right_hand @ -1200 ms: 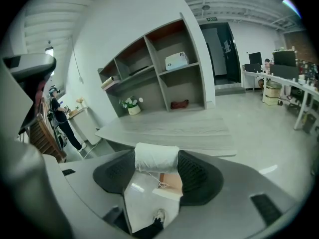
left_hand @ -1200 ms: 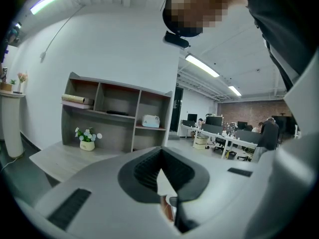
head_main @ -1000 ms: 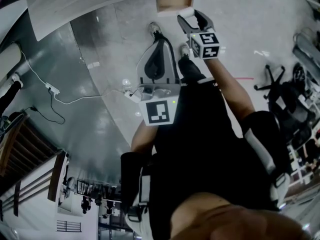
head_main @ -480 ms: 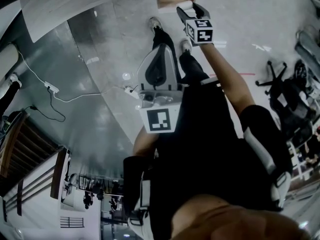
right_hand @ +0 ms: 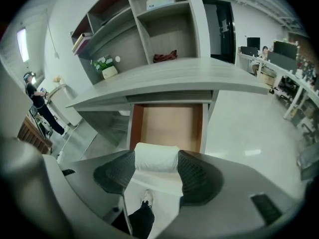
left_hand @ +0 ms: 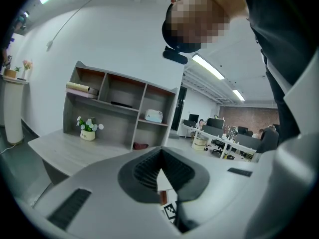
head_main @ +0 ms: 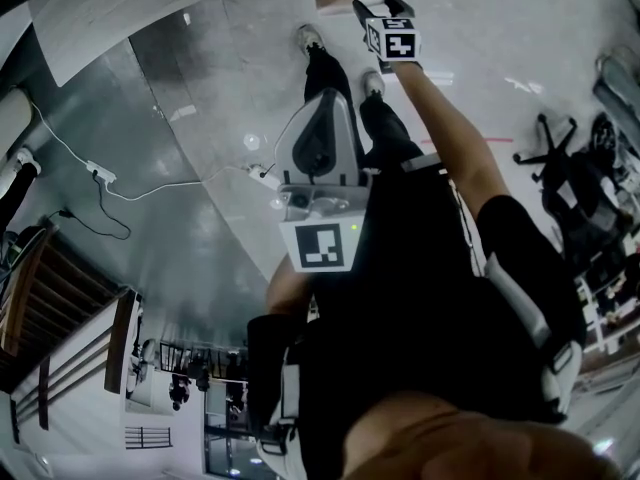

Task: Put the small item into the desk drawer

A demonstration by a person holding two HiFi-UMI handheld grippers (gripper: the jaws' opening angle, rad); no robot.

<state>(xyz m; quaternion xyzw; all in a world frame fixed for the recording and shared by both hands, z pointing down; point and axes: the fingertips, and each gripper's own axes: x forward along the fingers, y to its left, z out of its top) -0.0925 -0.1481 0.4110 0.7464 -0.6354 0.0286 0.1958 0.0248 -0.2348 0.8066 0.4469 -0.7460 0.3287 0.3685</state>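
The right gripper (right_hand: 157,169) is clamped on the small white roll (right_hand: 156,157), which is held at the front edge of the open drawer (right_hand: 169,126) under the desk (right_hand: 164,76), not yet inside. The left gripper (left_hand: 160,159) is closed on nothing. Opening and pickup are judged done; lowering the roll in, release, and perhaps closing the drawer remain.

The tan wooden drawer (right_hand: 169,126) has a smooth, matt bottom. Above it is the matt pale grey wood-grain desk (right_hand: 199,73). Before it, the right gripper (right_hand: 156,159) pinches a soft white paper-like roll (right_hand: 156,153) in ribbed black jaws. Beside it, the grey floor (right_hand: 244,128) is glossy.
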